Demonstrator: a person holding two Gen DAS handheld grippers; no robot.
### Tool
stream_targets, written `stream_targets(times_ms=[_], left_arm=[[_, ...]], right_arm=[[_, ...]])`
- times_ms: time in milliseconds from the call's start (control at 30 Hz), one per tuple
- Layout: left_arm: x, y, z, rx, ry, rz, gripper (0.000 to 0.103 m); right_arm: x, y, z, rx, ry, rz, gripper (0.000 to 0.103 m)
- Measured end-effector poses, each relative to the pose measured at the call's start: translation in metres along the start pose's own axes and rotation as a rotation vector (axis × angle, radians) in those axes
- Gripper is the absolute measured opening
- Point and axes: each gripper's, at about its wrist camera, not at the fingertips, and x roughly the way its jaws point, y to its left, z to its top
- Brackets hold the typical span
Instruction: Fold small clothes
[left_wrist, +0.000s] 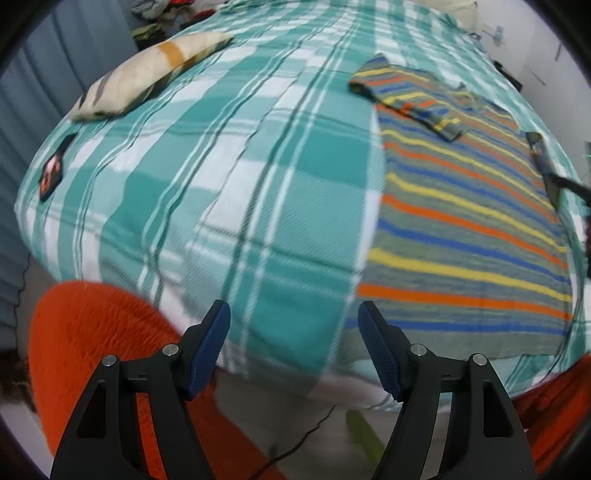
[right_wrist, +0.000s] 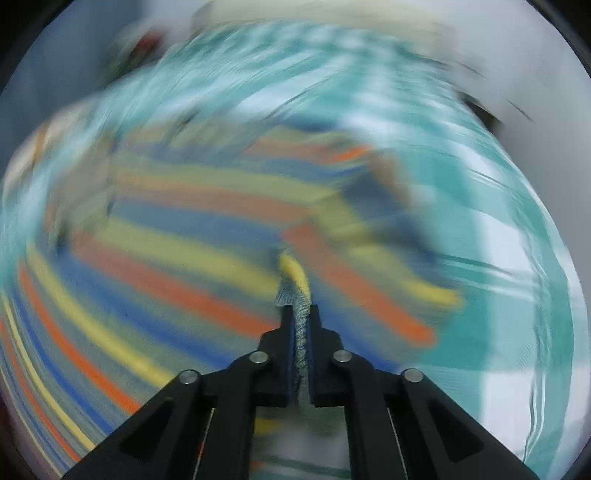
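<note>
A small striped shirt (left_wrist: 469, 221), grey with orange, yellow and blue stripes, lies flat on the right side of the bed, its far sleeve folded over the body. My left gripper (left_wrist: 293, 325) is open and empty, hovering over the bed's near edge, left of the shirt. My right gripper (right_wrist: 301, 314) is shut on a bunched edge of the striped shirt (right_wrist: 207, 229). The right wrist view is heavily blurred by motion. The right gripper shows in the left wrist view (left_wrist: 546, 166) as a dark shape at the shirt's right edge.
The bed is covered by a teal and white plaid sheet (left_wrist: 221, 184). A beige pillow (left_wrist: 147, 74) lies at the far left, a small dark photo card (left_wrist: 53, 171) near the left edge. An orange cloth (left_wrist: 103, 332) is at the lower left. Clutter sits beyond the bed.
</note>
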Motion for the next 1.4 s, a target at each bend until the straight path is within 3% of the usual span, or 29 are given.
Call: stream_targets(times_ms=[100,167,267,567,600,633,700,800,867,967,1000,1067,1133,1167,1300,1400], left_arm=[[0.006,0.004,-0.003,-0.024,0.013,0.002,0.074],[0.011,0.0,-0.003,-0.026,0.03,-0.006,0.074],[0.012,-0.015,-0.001,0.003,0.035,-0.01,0.074],[0.006,-0.035,-0.006,0.075,0.028,0.016,0.074],[0.006,-0.034,-0.007,0.071,0.029,0.013,0.074],[0.005,-0.032,-0.007,0.066,0.027,0.012,0.074],[0.006,-0.03,-0.007,0.059,0.025,0.011,0.074],[0.01,-0.028,-0.008,0.046,0.031,-0.004,0.074],[0.014,-0.029,-0.008,0.047,0.041,-0.015,0.074],[0.016,-0.033,-0.008,0.059,0.047,-0.021,0.074],[0.016,-0.034,-0.008,0.062,0.045,-0.02,0.074],[0.013,-0.034,-0.008,0.066,0.034,-0.015,0.074],[0.011,-0.031,-0.008,0.062,0.026,-0.002,0.074],[0.01,-0.027,-0.008,0.055,0.026,0.007,0.074],[0.006,-0.01,-0.01,0.008,0.022,0.025,0.074],[0.014,-0.009,-0.01,0.008,0.046,0.032,0.074]], right_arm=[[-0.043,-0.107,-0.004,0.307,-0.095,-0.079,0.005],[-0.057,-0.173,-0.019,0.481,-0.086,-0.124,0.005],[-0.056,-0.228,-0.041,0.596,-0.036,-0.127,0.005],[-0.02,-0.247,-0.054,0.706,0.037,-0.069,0.006],[-0.02,-0.251,-0.058,0.715,0.044,-0.055,0.013],[-0.026,-0.255,-0.064,0.728,0.037,-0.02,0.019],[-0.038,-0.26,-0.073,0.757,0.012,0.033,0.041],[-0.062,-0.257,-0.096,0.833,-0.037,0.122,0.042],[-0.069,-0.25,-0.117,0.918,-0.049,0.229,0.042],[-0.058,-0.233,-0.14,1.046,-0.037,0.393,0.042],[-0.049,-0.228,-0.144,1.08,-0.029,0.412,0.041],[-0.04,-0.226,-0.149,1.143,-0.082,0.374,0.038],[-0.034,-0.228,-0.151,1.19,-0.167,0.344,0.022],[-0.03,-0.227,-0.149,1.189,-0.171,0.299,0.003],[-0.05,-0.223,-0.142,1.096,-0.167,0.114,0.003],[-0.065,-0.218,-0.13,0.957,-0.12,-0.016,0.003]])
